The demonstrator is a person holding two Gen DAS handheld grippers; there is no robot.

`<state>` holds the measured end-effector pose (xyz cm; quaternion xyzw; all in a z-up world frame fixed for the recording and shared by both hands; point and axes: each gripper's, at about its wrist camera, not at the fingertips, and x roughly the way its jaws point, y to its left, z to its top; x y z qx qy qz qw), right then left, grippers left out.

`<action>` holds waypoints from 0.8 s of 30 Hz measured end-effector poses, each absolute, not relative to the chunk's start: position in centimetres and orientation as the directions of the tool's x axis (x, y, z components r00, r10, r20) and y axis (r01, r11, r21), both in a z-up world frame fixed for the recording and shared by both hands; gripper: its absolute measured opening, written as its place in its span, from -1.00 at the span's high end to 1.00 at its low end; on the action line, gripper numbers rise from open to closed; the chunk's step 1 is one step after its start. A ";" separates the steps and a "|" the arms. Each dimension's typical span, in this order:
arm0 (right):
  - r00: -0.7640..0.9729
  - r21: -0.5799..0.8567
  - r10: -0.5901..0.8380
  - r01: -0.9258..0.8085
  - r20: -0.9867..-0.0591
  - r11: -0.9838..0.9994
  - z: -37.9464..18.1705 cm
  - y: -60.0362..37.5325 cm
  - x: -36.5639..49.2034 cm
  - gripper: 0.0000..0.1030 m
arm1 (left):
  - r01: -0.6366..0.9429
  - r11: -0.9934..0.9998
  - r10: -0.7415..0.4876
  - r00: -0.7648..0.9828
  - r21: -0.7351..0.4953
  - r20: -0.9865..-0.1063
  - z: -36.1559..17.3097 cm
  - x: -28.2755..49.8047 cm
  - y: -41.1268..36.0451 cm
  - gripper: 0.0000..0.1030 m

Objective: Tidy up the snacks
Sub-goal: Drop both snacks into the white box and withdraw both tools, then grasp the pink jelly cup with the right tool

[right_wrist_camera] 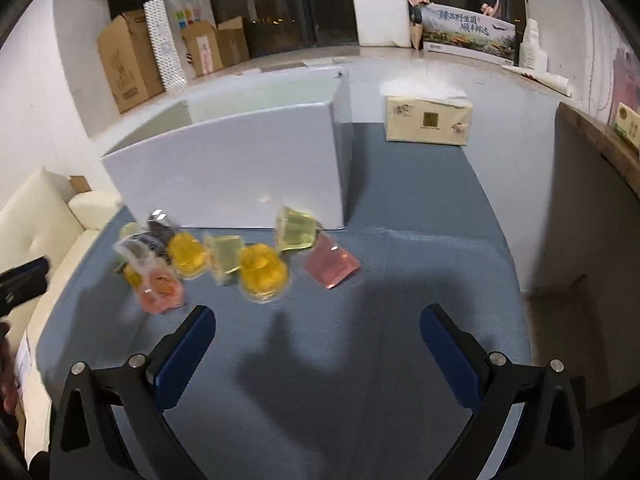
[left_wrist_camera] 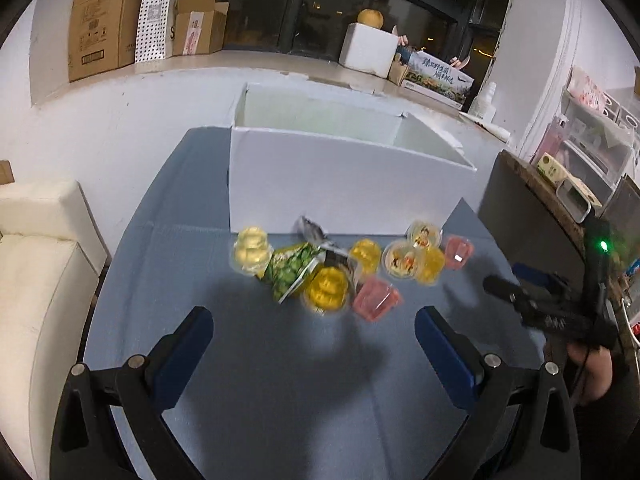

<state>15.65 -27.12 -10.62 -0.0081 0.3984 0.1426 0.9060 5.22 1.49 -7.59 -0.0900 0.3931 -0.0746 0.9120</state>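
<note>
Left gripper (left_wrist_camera: 314,332) spread wide, nothing between its pads, hovering over bare blue counter (left_wrist_camera: 280,380) short of the snack pile. Right gripper (right_wrist_camera: 318,332) likewise spread and empty.

Snacks bunched in a row against the front wall of the white box (left_wrist_camera: 344,184): yellow jelly cups (left_wrist_camera: 326,288), pink jelly cups (left_wrist_camera: 376,298), green packet (left_wrist_camera: 292,270) in the middle of the heap. Frames are blurred, so no exact count.

Box top is open and sits near the counter's far edge. Clear counter in front of the pile and right of the box, up to the tissue pack (right_wrist_camera: 428,120). Cream sofa (left_wrist_camera: 36,264) along the left edge; dark wooden cabinet (left_wrist_camera: 532,216) on the right.
</note>
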 end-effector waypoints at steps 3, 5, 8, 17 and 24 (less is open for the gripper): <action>0.632 0.078 0.234 -0.264 -0.739 0.961 -11.2 -26.8 17.3 -1.00 | 0.059 0.972 -0.207 0.672 -0.227 -0.711 -8.1 5.1 1.7 -1.00; 0.631 0.075 0.226 -0.257 -0.742 0.964 -11.7 -26.7 18.5 -1.00 | 0.061 0.971 -0.211 0.667 -0.229 -0.714 -8.4 5.1 1.7 -1.00; 0.612 0.090 0.224 -0.243 -0.758 0.966 -12.4 -26.6 20.5 -1.00 | 0.065 0.970 -0.218 0.661 -0.234 -0.718 -8.7 5.2 1.8 -1.00; 0.581 0.072 0.173 -0.191 -0.795 0.979 -14.0 -26.5 22.6 -0.03 | 0.047 0.970 -0.213 0.642 -0.240 -0.736 -9.8 5.4 2.4 -1.00; 0.600 0.140 0.239 -0.207 -0.764 0.968 -13.2 -27.6 21.3 0.02 | 0.031 0.970 -0.205 0.629 -0.240 -0.750 -10.5 6.1 2.8 -1.00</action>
